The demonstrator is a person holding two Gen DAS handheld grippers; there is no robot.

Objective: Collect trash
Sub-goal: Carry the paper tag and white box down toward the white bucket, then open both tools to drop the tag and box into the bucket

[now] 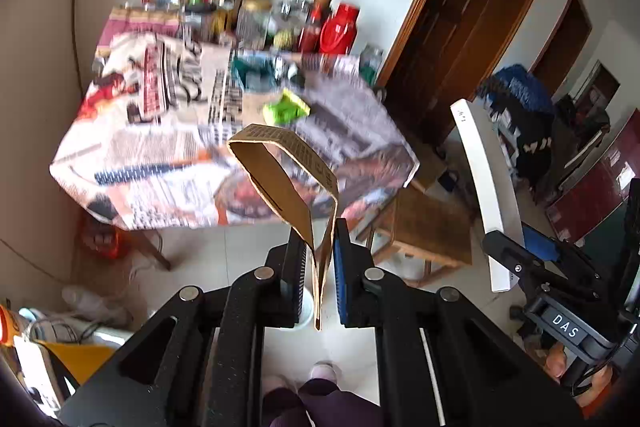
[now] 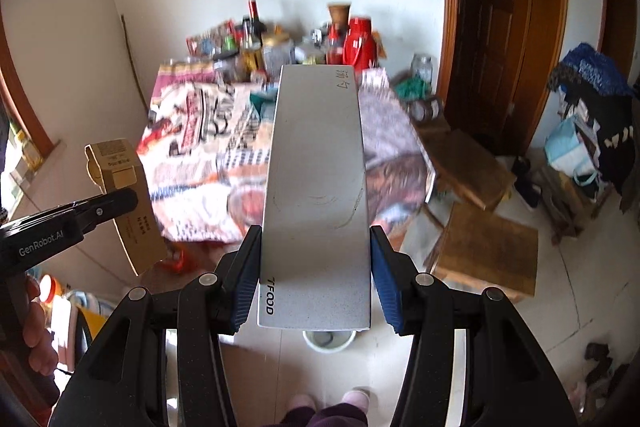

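Trash: flattened brown carton [image 1: 280,183] and long white box [image 2: 316,195], both held in the air before the cluttered table [image 1: 160,155]
Left gripper [image 1: 322,259]: clamped on carton
Right gripper [image 2: 316,267]: gripping white box
Bucket [image 2: 329,341]: on floor below

Brown cardboard box [image 1: 280,183] with black print, grey-white flat box [image 2: 316,195] lettered black, table [image 1: 160,155] cloth in red, white and black newsprint pattern, green wrapper [image 1: 286,107], red flask [image 1: 340,27], blue-padded black jaws.

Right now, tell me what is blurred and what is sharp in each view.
Left wrist view: the patterned tablecloth smears; the flattened brown cardboard box in the left gripper stays crisp. Right wrist view: table clutter blurs; the long white box in the right gripper stays sharp.
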